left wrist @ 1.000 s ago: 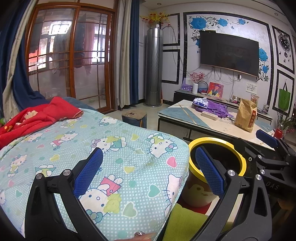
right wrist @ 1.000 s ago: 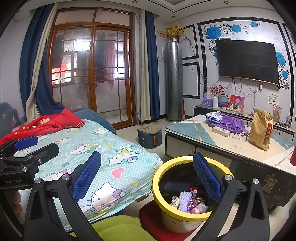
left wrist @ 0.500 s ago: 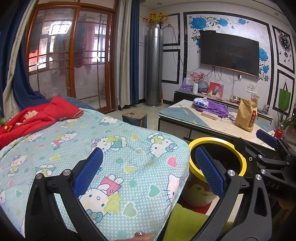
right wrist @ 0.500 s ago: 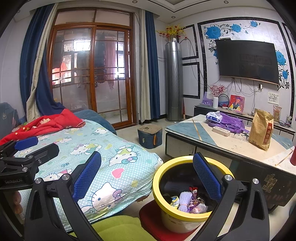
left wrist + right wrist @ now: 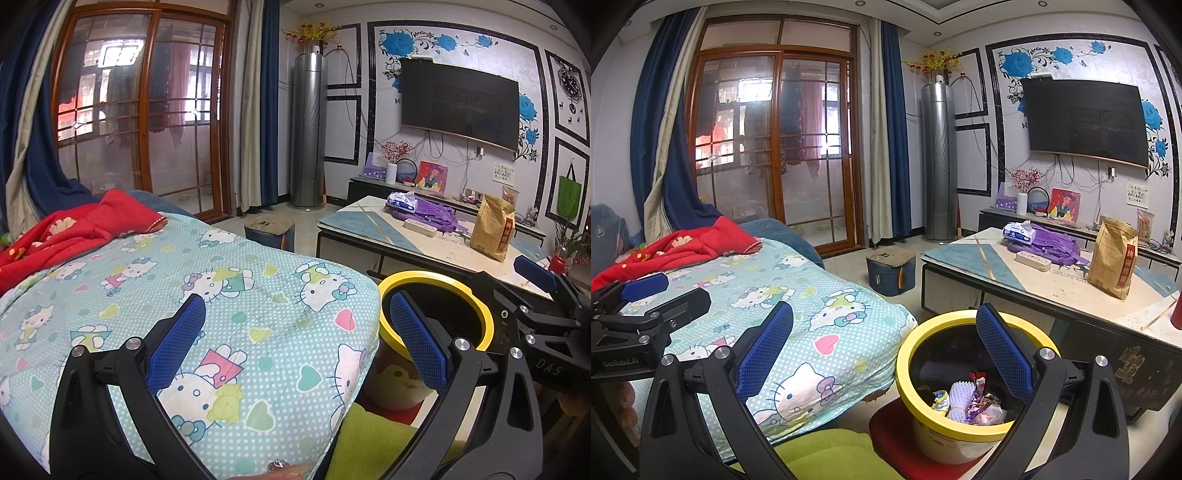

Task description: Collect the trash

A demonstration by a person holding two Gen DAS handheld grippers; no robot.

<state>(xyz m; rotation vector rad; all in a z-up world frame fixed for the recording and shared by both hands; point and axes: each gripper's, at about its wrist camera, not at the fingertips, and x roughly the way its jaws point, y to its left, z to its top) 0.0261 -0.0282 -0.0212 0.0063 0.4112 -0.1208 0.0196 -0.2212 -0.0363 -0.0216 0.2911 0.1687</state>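
A yellow-rimmed trash bin [image 5: 956, 424] stands on the floor between the bed and the low table, with wrappers and a pale purple brush [image 5: 960, 400] lying in it. My right gripper [image 5: 884, 349] hovers open above and just left of the bin, nothing between its blue pads. In the left wrist view the same bin [image 5: 439, 280] shows at the right, partly hidden by the right gripper's black body [image 5: 532, 317]. My left gripper [image 5: 295, 338] is open over the corner of the cartoon-cat bed cover [image 5: 221, 295], holding nothing.
A low table [image 5: 1027, 291] carries a brown paper bag [image 5: 1113, 256], a purple cloth [image 5: 1045, 243], a tissue pack and a white power strip. A blue stool [image 5: 891, 271] stands on the floor beyond. A red blanket [image 5: 683, 247] lies on the bed. A green cushion [image 5: 827, 456] sits below.
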